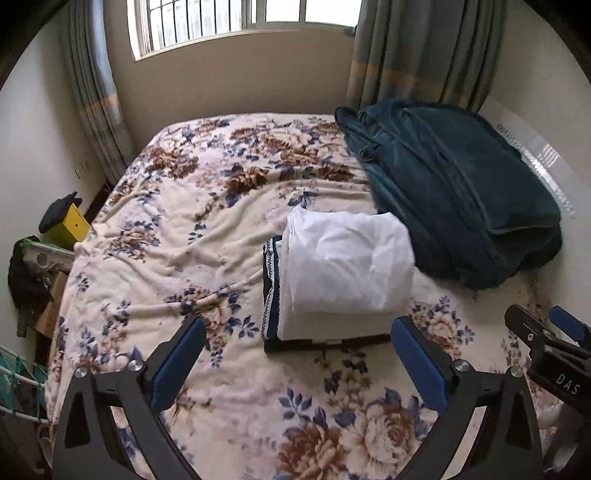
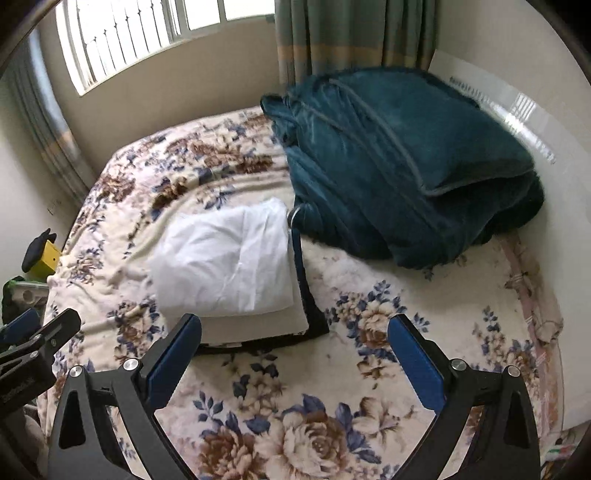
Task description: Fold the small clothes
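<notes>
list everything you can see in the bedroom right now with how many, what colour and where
White folded garment: one, white, top of the small stack mid-bed.
Cream folded piece: one, cream, under the white one.
Dark folded garment: one, navy with white zigzag trim, bottom of stack.
Teal blanket: one, dark teal, bundled at the bed's far right.
Floral bedspread: one, cream with brown and blue flowers, covering the bed.
Curtains: two, grey-green with tan band, either side of the window.
Yellow box: one, yellow, left of the bed, a dark object on it.
Left gripper: one, black with blue pads, open, empty.
Right gripper: one, same colours, open, empty.
</notes>
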{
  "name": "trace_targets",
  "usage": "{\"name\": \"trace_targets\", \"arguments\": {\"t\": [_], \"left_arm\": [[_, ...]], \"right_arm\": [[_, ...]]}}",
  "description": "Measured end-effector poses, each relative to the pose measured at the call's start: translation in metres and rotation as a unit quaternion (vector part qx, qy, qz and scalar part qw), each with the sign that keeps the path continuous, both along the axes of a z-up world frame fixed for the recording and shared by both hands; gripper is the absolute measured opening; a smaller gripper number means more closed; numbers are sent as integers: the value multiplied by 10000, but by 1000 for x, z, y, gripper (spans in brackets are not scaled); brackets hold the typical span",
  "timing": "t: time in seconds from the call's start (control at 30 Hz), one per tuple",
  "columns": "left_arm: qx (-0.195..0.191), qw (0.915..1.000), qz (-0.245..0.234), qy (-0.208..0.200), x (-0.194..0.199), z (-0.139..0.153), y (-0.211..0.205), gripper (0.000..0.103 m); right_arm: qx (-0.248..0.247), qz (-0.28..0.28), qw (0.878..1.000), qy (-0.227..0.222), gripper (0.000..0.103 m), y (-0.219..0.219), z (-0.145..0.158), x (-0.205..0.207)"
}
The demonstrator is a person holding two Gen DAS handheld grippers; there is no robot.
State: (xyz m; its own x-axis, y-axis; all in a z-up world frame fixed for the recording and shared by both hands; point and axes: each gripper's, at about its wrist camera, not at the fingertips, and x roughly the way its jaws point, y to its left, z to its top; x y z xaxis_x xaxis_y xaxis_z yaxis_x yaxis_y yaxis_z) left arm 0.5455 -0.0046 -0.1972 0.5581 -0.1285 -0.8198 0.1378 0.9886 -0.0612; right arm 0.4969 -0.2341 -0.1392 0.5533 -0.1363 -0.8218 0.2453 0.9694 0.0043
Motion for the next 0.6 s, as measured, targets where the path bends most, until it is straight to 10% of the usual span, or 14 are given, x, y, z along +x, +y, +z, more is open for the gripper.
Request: {"name": "trace_targets", "arguments": {"t": [0.6], "left_arm": [[67,9952,-89,-975,-177,147,24,102]], "right_arm": [[-279,210,9947,-972,103,29,181,-220]]}}
